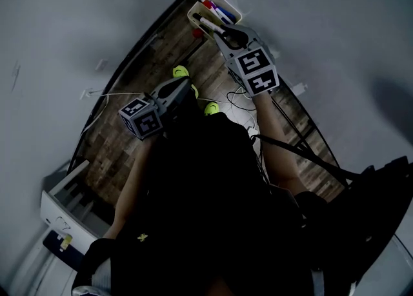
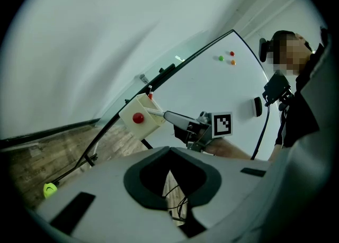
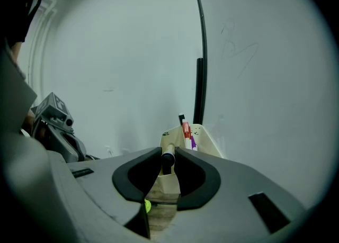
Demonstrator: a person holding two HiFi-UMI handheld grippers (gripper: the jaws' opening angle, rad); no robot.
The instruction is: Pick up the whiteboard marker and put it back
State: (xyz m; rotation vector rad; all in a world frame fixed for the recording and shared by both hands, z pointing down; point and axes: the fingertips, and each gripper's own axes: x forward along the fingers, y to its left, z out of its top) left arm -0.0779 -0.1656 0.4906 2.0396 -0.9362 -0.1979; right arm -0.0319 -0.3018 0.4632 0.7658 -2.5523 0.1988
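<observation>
My right gripper [image 1: 221, 34] is shut on a whiteboard marker [image 1: 208, 24], a white barrel with a black end. In the right gripper view the marker [image 3: 168, 159] is pinched between the pads, and its far end reaches the rim of a cream holder box [image 3: 200, 137]. That box [image 1: 227, 2] holds red, blue and purple markers [image 1: 219, 12]. The left gripper view shows the marker tip [image 2: 154, 112] at the box [image 2: 145, 124]. My left gripper [image 1: 186, 87] hangs lower and to the left, with its jaws closed tip to tip on nothing [image 2: 170, 151].
The holder hangs at the lower edge of a whiteboard [image 2: 222, 88] that carries coloured magnets [image 2: 226, 57] and a black eraser [image 2: 257, 106]. Below are a wood floor [image 1: 148, 62], loose cables [image 1: 239, 98], yellow-green shoes [image 1: 181, 71] and a white cabinet [image 1: 64, 204] at the lower left.
</observation>
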